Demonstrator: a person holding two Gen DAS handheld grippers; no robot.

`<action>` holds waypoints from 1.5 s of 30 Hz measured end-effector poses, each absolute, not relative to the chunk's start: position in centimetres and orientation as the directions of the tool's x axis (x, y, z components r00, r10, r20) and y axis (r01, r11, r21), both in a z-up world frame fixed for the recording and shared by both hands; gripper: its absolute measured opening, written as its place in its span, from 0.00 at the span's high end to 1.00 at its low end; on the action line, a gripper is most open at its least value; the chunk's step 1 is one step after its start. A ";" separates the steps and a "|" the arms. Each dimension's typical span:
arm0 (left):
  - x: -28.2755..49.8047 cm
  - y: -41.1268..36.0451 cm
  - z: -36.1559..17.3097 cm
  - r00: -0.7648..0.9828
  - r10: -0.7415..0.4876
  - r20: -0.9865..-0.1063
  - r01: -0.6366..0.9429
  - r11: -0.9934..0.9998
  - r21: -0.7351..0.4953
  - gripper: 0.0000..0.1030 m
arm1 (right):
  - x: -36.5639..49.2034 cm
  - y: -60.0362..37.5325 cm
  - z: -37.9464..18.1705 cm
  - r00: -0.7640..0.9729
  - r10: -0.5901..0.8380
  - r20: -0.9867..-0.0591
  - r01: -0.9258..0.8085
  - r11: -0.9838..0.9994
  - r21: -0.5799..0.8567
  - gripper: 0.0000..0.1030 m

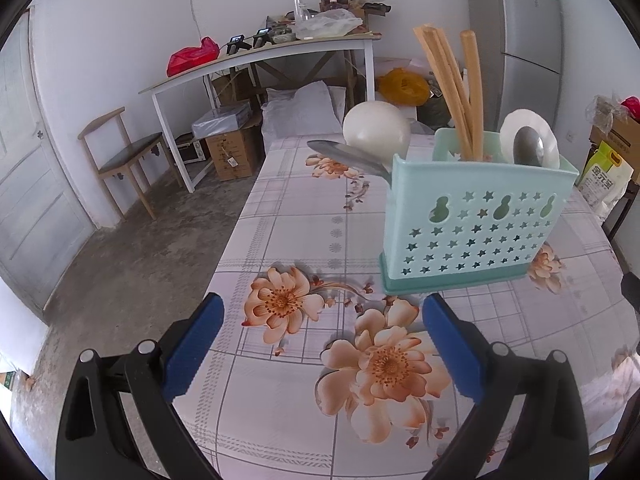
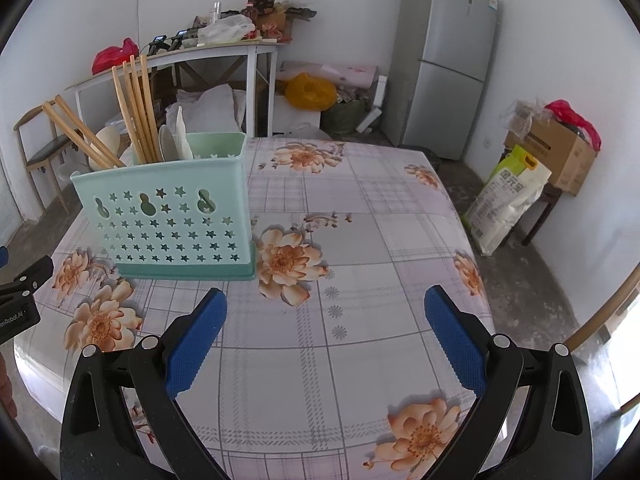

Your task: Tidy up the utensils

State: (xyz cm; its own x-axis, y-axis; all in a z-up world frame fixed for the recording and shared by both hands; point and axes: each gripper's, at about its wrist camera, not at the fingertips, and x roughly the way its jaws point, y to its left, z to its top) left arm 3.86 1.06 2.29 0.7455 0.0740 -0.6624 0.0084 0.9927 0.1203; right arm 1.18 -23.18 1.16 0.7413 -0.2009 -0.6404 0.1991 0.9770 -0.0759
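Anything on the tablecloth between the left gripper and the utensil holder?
Nothing visible: only bare floral tablecloth lies between the open left gripper and the green utensil holder, which stands ahead and to its right.

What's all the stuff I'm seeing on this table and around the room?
Utensil holder: one, mint green, on the flowered tablecloth.
Chopsticks: several, tan wood, upright in the holder.
Spoons: several, white and metal, in the holder.
Fridge: one, grey, back corner.
Desk: one, white-legged, cluttered, against the wall.
Chair: one, wooden, beside the desk.
Yellow bag: one, on the floor.
Left gripper: blue pads, open.
Right gripper: blue pads, open.
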 end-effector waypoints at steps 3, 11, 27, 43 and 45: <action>3.9 0.9 2.3 0.742 0.068 -0.667 0.016 0.993 0.119 0.05 | 1.2 -23.1 1.1 0.742 -0.200 -0.640 0.198 0.977 -0.076 0.08; 3.8 0.7 2.4 0.742 0.054 -0.668 0.028 0.993 0.112 0.05 | 1.1 -23.1 1.0 0.740 -0.194 -0.644 0.191 0.979 -0.075 0.08; 3.8 0.3 2.8 0.739 0.017 -0.673 0.063 0.994 0.093 0.05 | 1.3 -23.4 0.7 0.733 -0.195 -0.651 0.193 0.978 -0.075 0.08; 3.9 0.0 2.9 0.739 0.017 -0.673 0.063 0.994 0.094 0.05 | 1.3 -23.6 0.5 0.733 -0.196 -0.652 0.195 0.978 -0.075 0.08; 3.9 0.0 2.9 0.739 0.017 -0.674 0.063 0.994 0.094 0.05 | 1.3 -23.6 0.5 0.732 -0.196 -0.652 0.195 0.978 -0.074 0.08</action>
State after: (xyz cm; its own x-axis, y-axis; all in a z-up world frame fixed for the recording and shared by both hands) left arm 3.95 -0.01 2.88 0.7389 0.0173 -0.6736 0.0628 0.9936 0.0944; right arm 1.28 -23.59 0.51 0.7324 -0.1956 -0.6522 0.1949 0.9780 -0.0745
